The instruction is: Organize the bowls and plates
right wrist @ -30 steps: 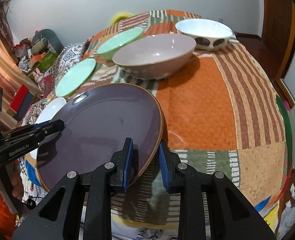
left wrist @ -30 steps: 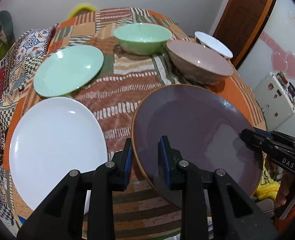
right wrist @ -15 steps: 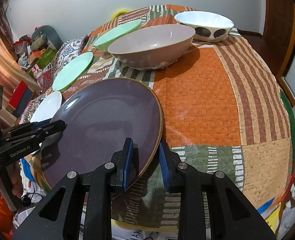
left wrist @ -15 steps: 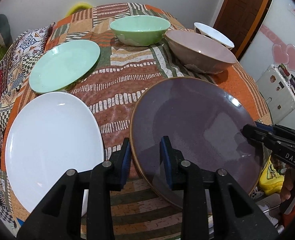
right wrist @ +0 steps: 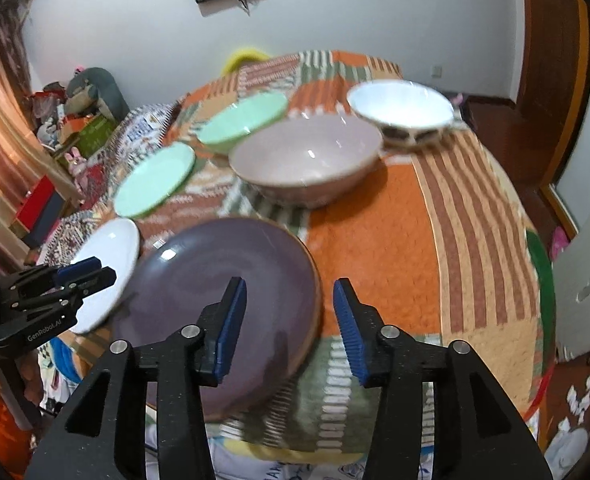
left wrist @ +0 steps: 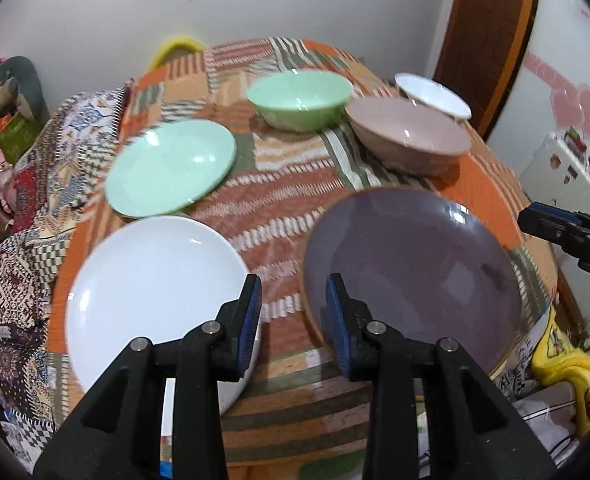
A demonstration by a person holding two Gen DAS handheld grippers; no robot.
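Right wrist view: glossy purple plate, thin tan rim, flat on patchwork cloth.

Bowls behind plates

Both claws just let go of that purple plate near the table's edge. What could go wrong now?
The purple plate seems to overhang the table's near edge, so it might tip off. The right gripper and left gripper, jaws just opened, straddle its rim with no pad pressing; a careless pull-back could drag it. The white plate sits close beside, easy to knock.

Soft indoor light, motion blur, fisheye-warped dark edges.
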